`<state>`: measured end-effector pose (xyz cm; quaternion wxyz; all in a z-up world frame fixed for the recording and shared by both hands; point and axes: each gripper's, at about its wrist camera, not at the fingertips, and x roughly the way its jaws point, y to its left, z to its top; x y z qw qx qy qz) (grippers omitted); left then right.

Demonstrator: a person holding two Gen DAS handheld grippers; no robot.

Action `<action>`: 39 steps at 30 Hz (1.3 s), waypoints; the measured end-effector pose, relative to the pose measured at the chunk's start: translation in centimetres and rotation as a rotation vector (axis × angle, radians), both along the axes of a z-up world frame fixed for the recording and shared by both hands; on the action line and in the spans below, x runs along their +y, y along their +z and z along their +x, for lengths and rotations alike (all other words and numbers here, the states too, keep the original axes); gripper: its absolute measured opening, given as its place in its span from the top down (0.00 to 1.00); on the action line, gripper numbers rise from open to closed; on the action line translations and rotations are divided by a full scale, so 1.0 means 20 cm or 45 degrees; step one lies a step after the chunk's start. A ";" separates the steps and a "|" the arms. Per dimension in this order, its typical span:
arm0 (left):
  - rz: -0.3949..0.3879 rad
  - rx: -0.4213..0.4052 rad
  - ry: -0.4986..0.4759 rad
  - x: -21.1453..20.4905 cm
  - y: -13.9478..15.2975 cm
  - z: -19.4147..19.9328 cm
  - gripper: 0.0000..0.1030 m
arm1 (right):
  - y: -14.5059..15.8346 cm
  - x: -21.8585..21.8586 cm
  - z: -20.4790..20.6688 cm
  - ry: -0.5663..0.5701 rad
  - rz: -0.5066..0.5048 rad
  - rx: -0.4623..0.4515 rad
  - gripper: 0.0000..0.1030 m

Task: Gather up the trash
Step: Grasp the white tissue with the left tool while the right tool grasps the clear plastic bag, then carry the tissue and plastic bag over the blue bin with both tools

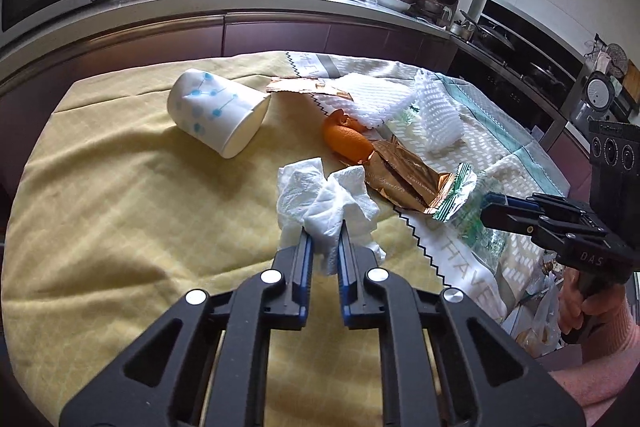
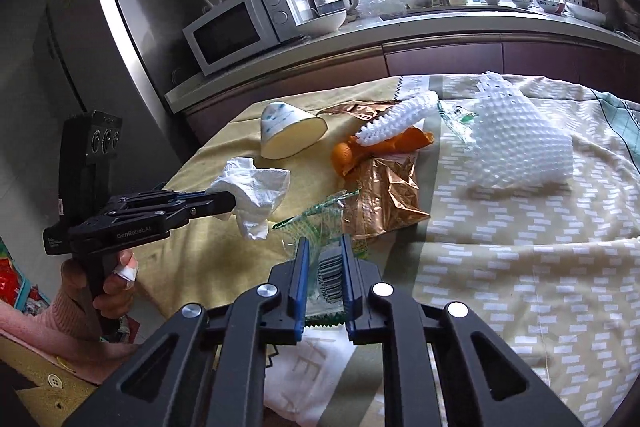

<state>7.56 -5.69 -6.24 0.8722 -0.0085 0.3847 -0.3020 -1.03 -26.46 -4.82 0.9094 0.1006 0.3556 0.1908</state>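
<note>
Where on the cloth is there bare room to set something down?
Free: yellow cloth left of the tissue and below the tipped cup; also patterned cloth below the foam net. Crowded: the middle, around the orange peel and copper wrapper.

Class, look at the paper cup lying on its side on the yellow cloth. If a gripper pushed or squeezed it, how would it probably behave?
The paper cup lies on its side, so a push would probably roll it, likely in a curve since it tapers. It looks thin-walled and empty, so probably light and prone to crumpling. The soft, wrinkled tablecloth might slow rolling.
</note>
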 end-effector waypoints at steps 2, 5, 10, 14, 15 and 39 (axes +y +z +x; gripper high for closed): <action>-0.010 -0.010 0.027 0.06 0.02 -0.02 0.89 | 0.01 0.03 0.01 0.020 0.012 -0.005 0.87; -0.024 -0.021 0.057 0.14 0.05 -0.05 0.89 | 0.02 0.09 0.03 0.052 0.026 -0.015 0.87; -0.040 -0.042 0.114 0.27 0.09 -0.10 0.89 | 0.04 0.21 0.09 0.115 0.060 -0.029 0.87; -0.044 -0.059 0.176 0.39 0.11 -0.13 0.89 | 0.04 0.33 0.14 0.181 0.069 -0.028 0.87; -0.046 -0.061 0.192 0.42 0.11 -0.14 0.89 | 0.04 0.36 0.15 0.198 0.072 -0.027 0.87; -0.045 -0.110 0.648 1.23 0.16 -0.28 0.89 | 0.14 1.20 0.40 0.648 0.043 -0.034 0.87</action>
